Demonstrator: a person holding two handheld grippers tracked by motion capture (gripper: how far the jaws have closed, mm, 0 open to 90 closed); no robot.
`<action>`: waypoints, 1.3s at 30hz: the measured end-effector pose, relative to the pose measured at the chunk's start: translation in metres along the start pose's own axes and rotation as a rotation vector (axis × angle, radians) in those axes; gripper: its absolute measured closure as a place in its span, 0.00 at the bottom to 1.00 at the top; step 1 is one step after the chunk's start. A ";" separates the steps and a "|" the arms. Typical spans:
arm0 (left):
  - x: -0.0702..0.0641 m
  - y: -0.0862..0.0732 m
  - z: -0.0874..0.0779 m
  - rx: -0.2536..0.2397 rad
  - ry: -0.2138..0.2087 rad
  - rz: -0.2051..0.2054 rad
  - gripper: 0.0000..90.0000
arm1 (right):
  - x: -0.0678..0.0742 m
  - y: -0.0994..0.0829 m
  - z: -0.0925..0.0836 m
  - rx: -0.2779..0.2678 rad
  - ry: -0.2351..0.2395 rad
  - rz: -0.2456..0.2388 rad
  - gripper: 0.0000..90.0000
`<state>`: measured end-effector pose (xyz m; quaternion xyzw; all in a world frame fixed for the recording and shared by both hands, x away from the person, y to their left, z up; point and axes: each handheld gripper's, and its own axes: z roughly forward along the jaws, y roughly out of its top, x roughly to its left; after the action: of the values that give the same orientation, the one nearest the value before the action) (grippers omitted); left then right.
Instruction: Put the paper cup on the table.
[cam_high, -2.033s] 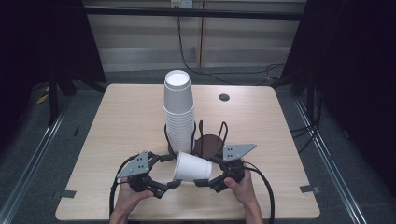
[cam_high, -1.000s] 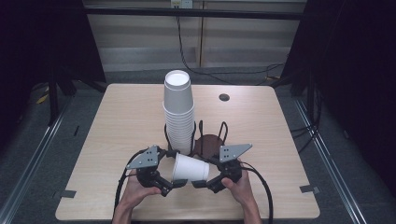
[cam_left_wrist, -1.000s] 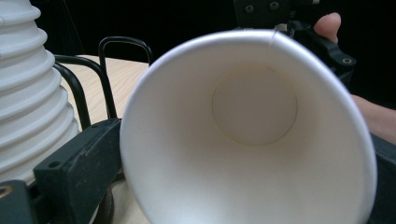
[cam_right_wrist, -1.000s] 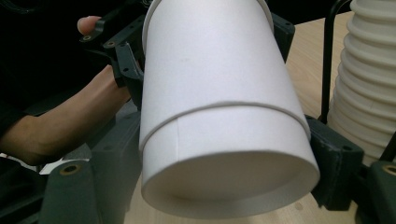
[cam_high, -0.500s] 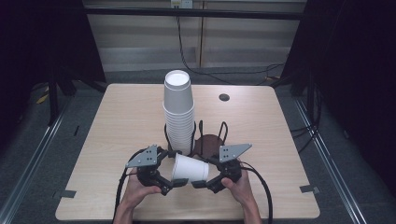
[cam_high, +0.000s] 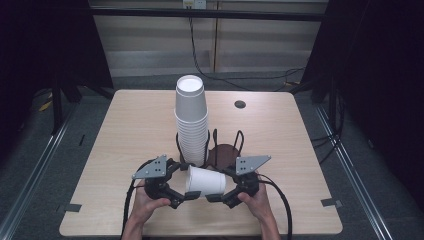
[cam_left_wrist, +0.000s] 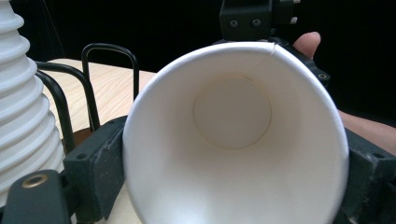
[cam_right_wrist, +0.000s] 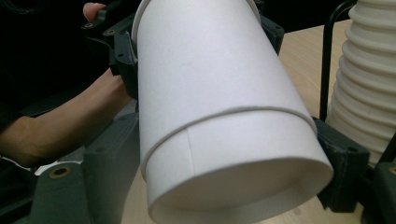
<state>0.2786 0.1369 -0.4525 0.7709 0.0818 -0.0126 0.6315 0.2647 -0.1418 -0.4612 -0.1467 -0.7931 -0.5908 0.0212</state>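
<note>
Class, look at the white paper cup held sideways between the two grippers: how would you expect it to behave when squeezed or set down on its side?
The paper cup looks thin-walled and empty, so it is probably light and would dent if squeezed. Its rim looks slightly kinked at the top in the left gripper view, which hints at that. Being round and tapered, it would likely roll in a curve on the table.

Table (cam_high: 125, 130) fills centre of the high view. Stack of cups (cam_high: 191, 125) stands mid-table, in the left slot of a wire holder (cam_high: 223, 150); the holder's right slot is just right of the stack. Small round disc (cam_high: 240, 104) on the table, upper right of the stack, well apart. Lying cup (cam_high: 206, 181) in front of the holder, lower centre, on its side, mouth to frame left. Left gripper (cam_high: 176, 197) at its mouth end, right gripper (cam_high: 220, 196) at its base end. Hands enter from the bottom edge.
</note>
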 end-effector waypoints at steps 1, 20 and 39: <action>0.000 0.001 0.000 0.010 0.010 0.007 0.13 | 0.000 0.000 0.000 0.001 -0.004 0.000 0.22; 0.005 0.004 -0.016 0.060 0.096 -0.027 0.13 | 0.008 -0.010 -0.017 -0.102 -0.251 0.021 0.14; 0.013 0.004 -0.042 0.134 0.188 -0.051 0.13 | 0.011 -0.033 -0.032 -0.254 -0.542 0.005 0.14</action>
<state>0.2883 0.1784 -0.4415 0.8069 0.1591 0.0380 0.5675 0.2416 -0.1781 -0.4802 -0.3025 -0.6892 -0.6247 -0.2081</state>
